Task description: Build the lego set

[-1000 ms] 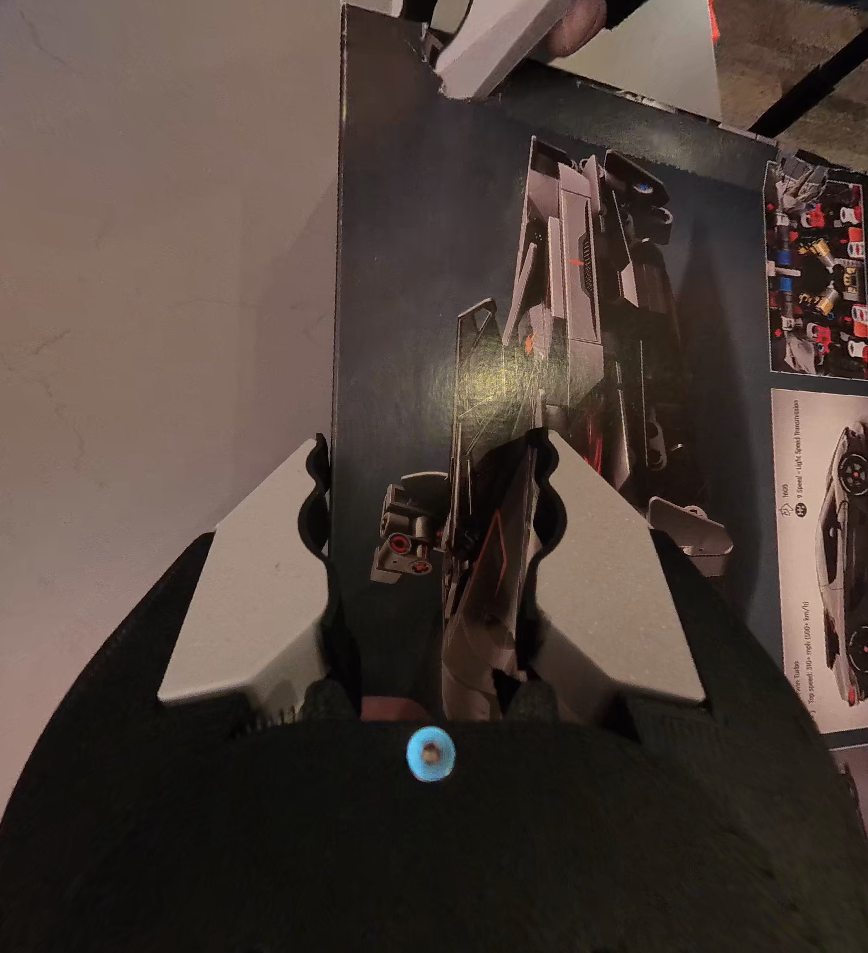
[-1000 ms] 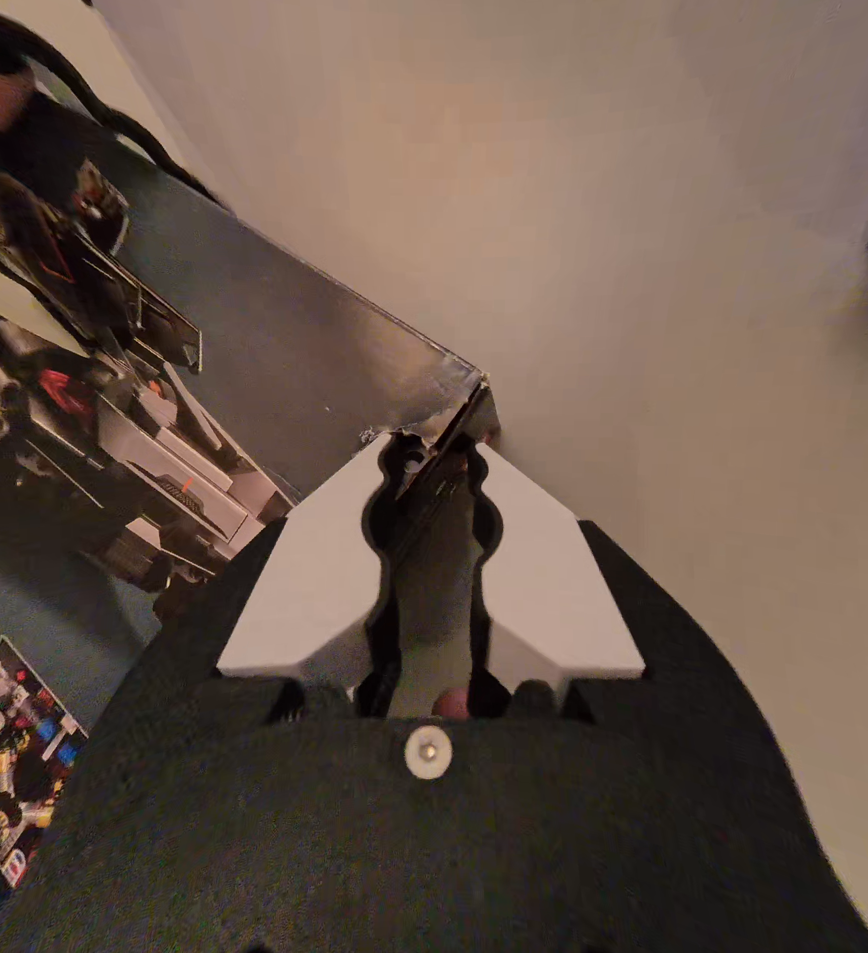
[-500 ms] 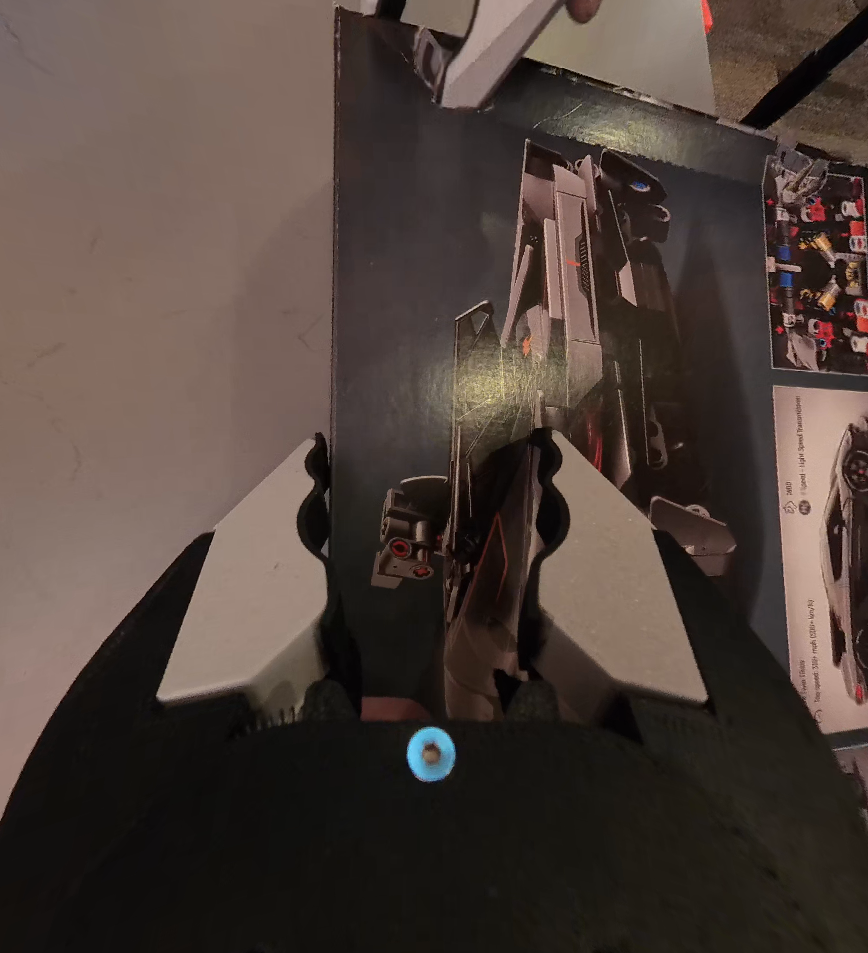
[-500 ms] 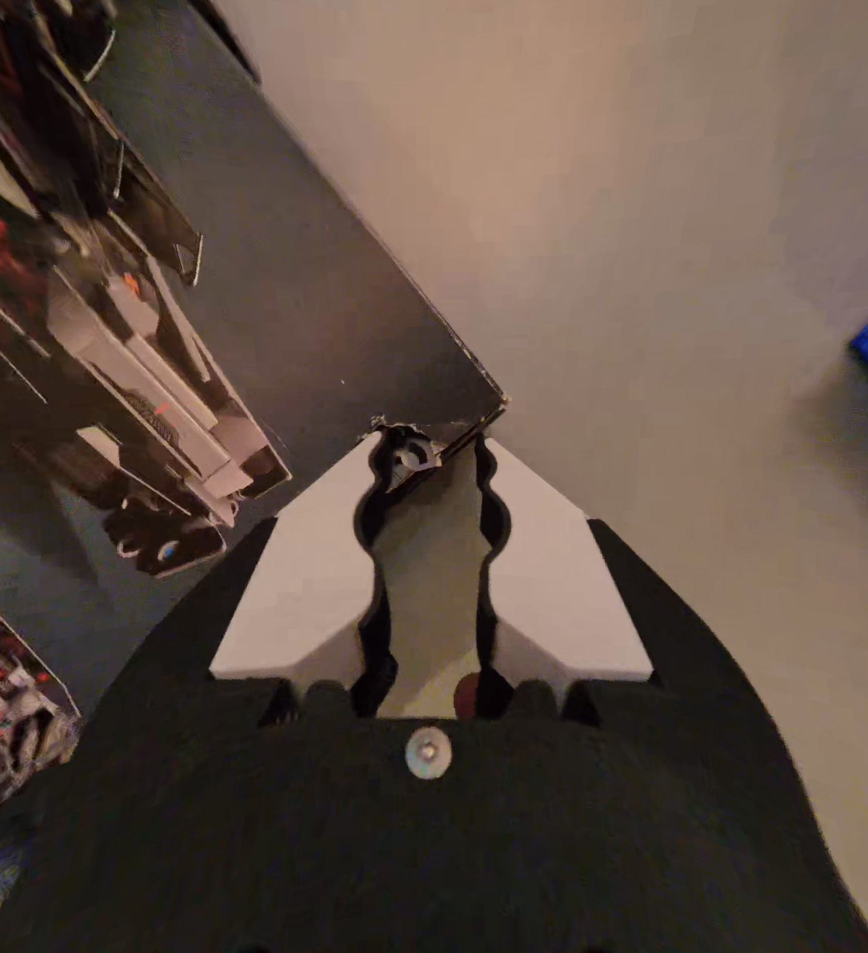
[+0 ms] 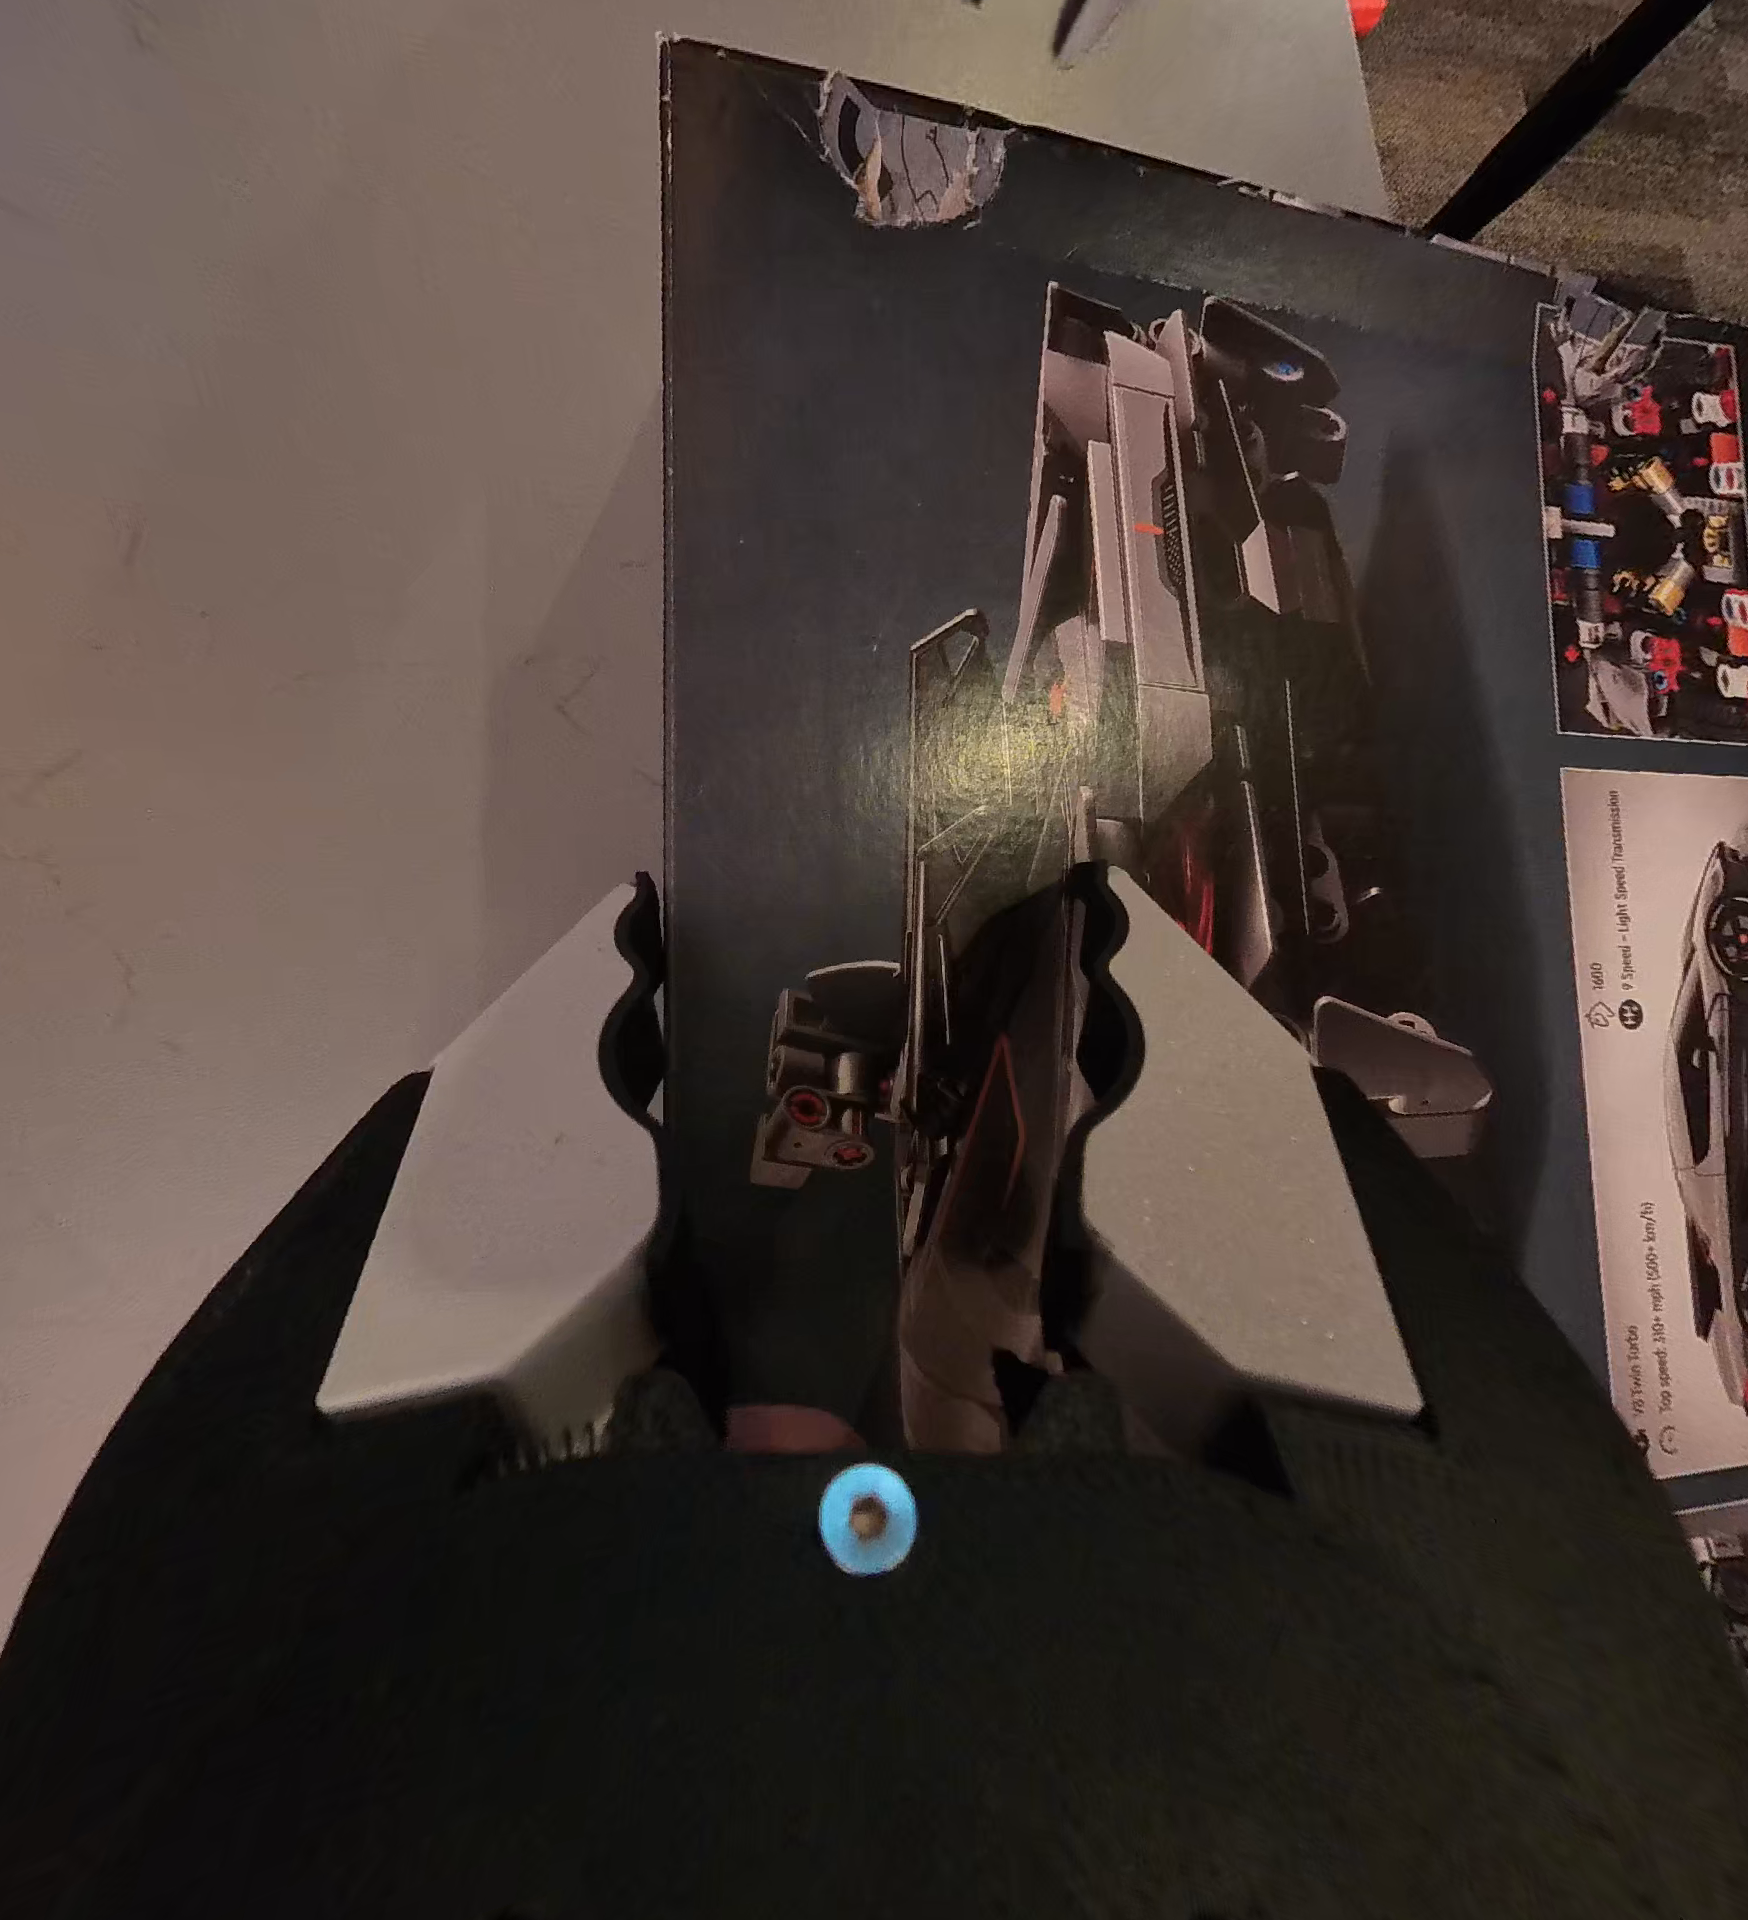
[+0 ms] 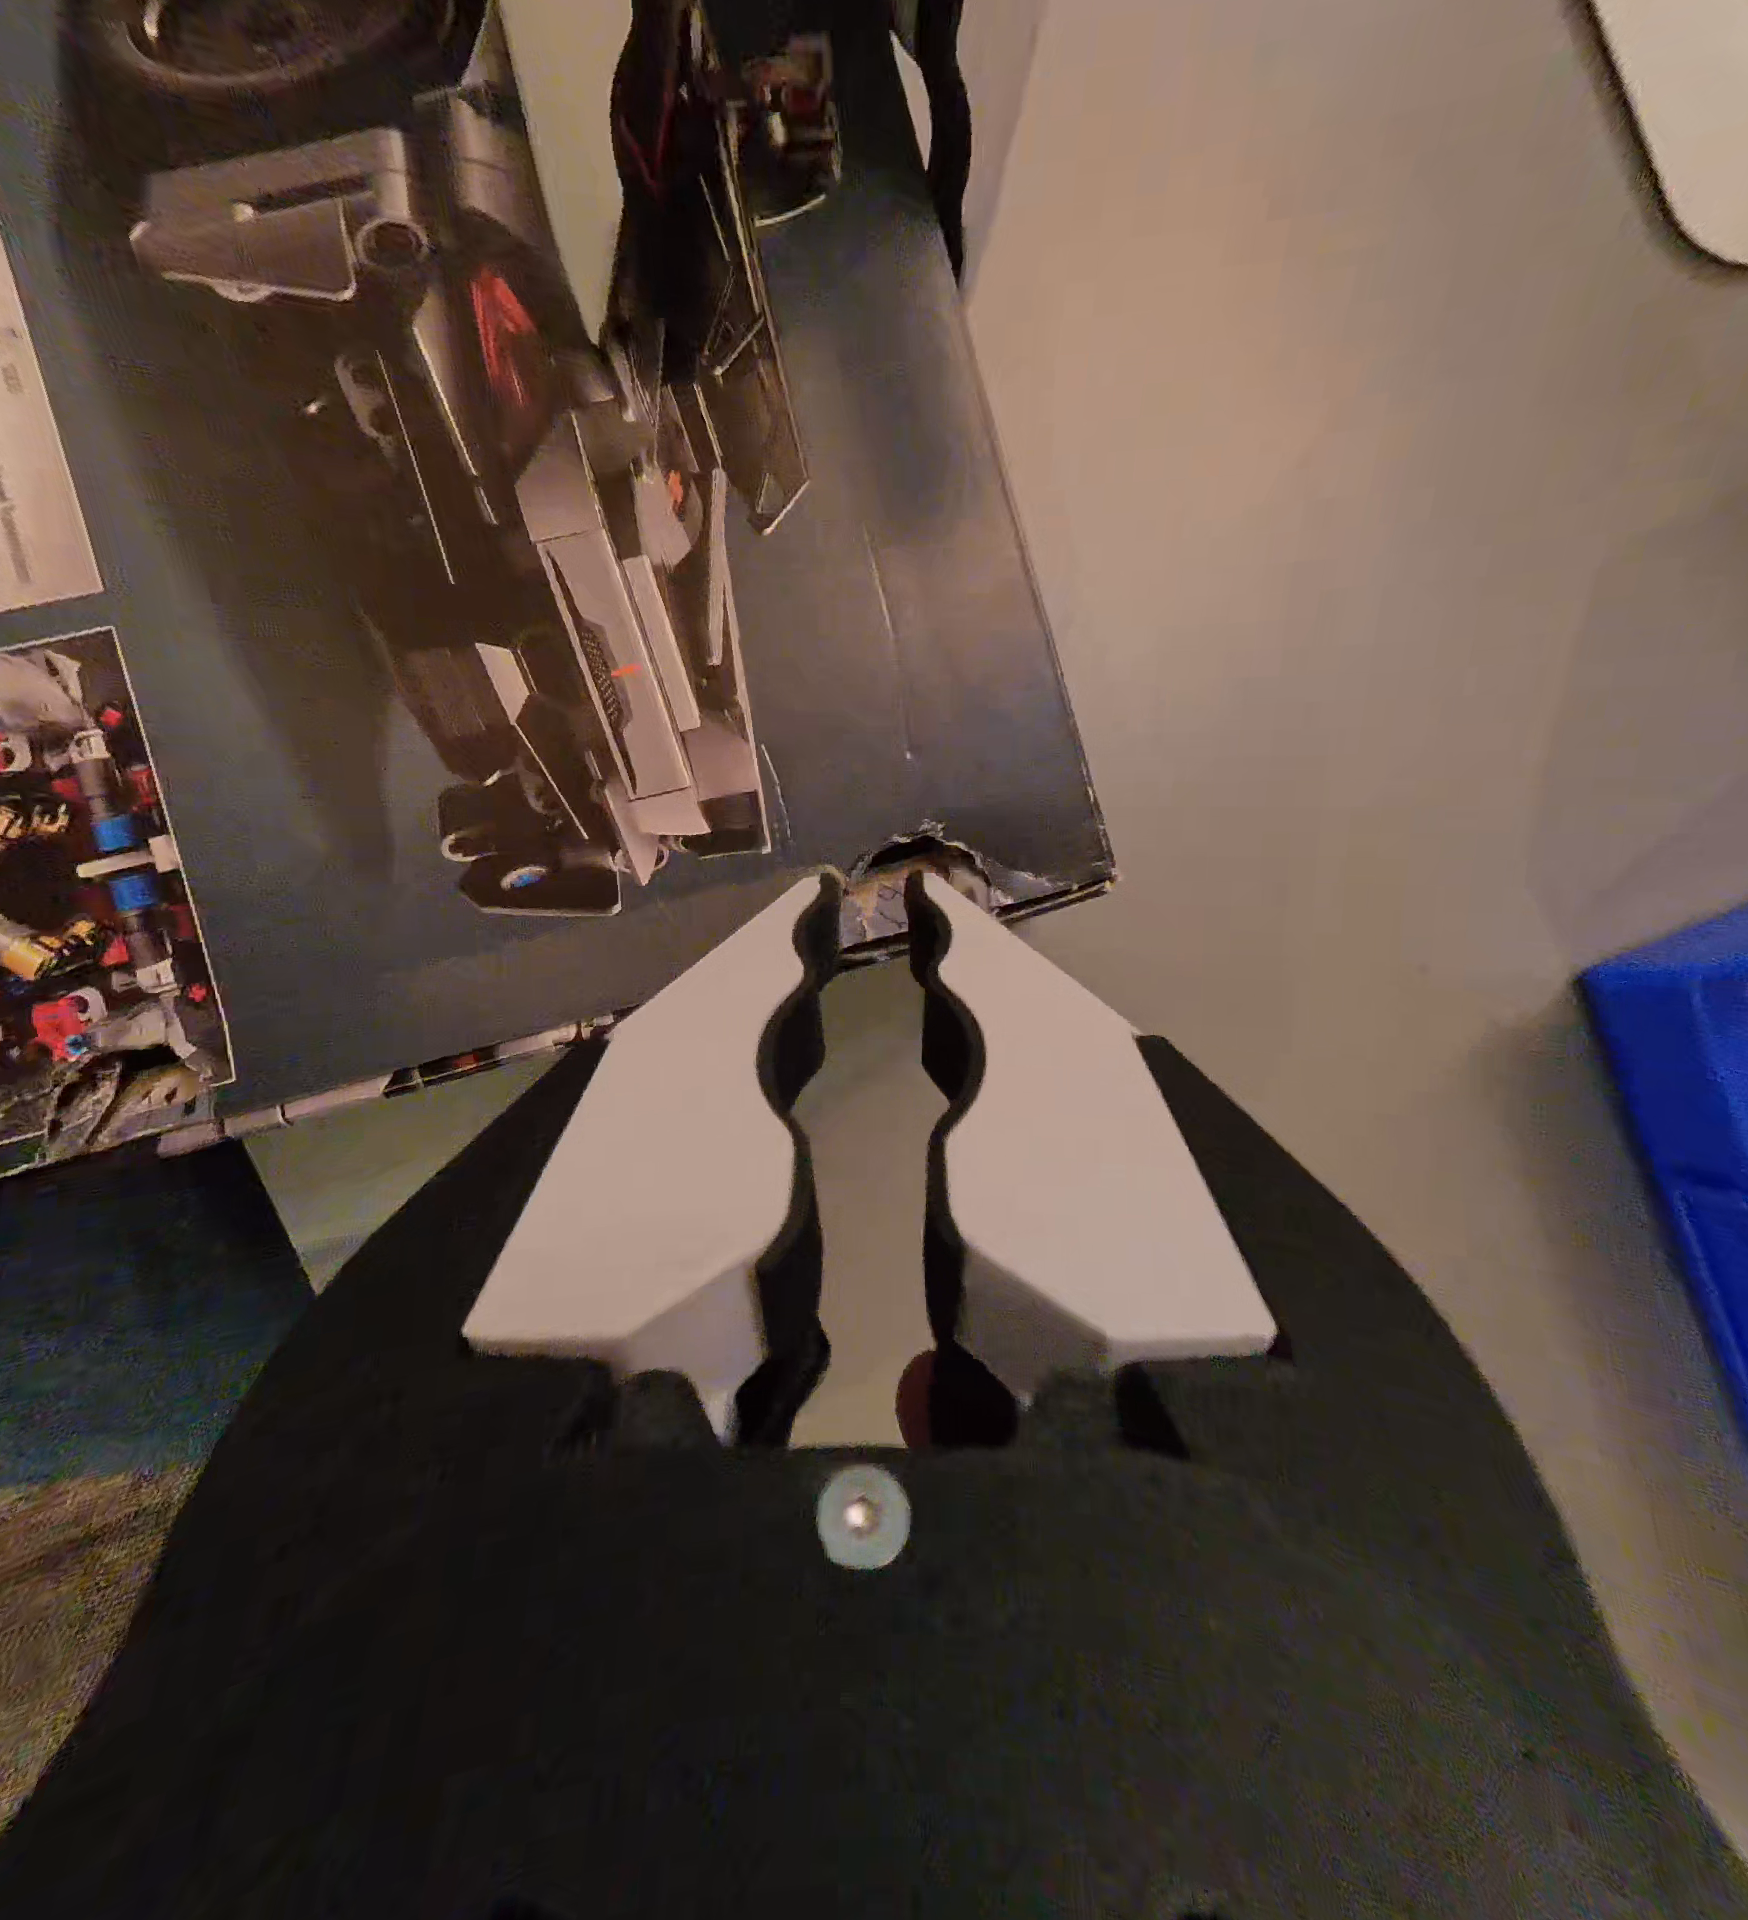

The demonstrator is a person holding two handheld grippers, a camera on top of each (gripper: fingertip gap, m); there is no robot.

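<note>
The lego box (image 5: 849, 520), dark with a picture of a grey car, lies flat on the pale table (image 5: 278, 520). My left gripper (image 5: 865, 894) is open wide and straddles the box's left edge, one finger beside the box and one over its face. The box's far edge has a torn patch (image 5: 911, 156). My right gripper (image 6: 870, 894) sits just off that torn patch (image 6: 917, 862), with only a narrow gap between its fingers and nothing held. The box (image 6: 901, 623) fills the upper left of the right wrist view. A tip of the right gripper (image 5: 1088, 26) shows beyond the far edge.
A blue bin (image 6: 1732, 1195) stands on the table to the right of my right gripper. A white object (image 6: 1743, 135) lies at the far right. Carpet (image 6: 39, 1507) shows beyond the table edge, and a black bar (image 5: 1576, 114) crosses the floor.
My right gripper has let go of the box's corner flap, drawn back off the far edge and narrowed. The torn patch now shows. My left gripper has not moved.
</note>
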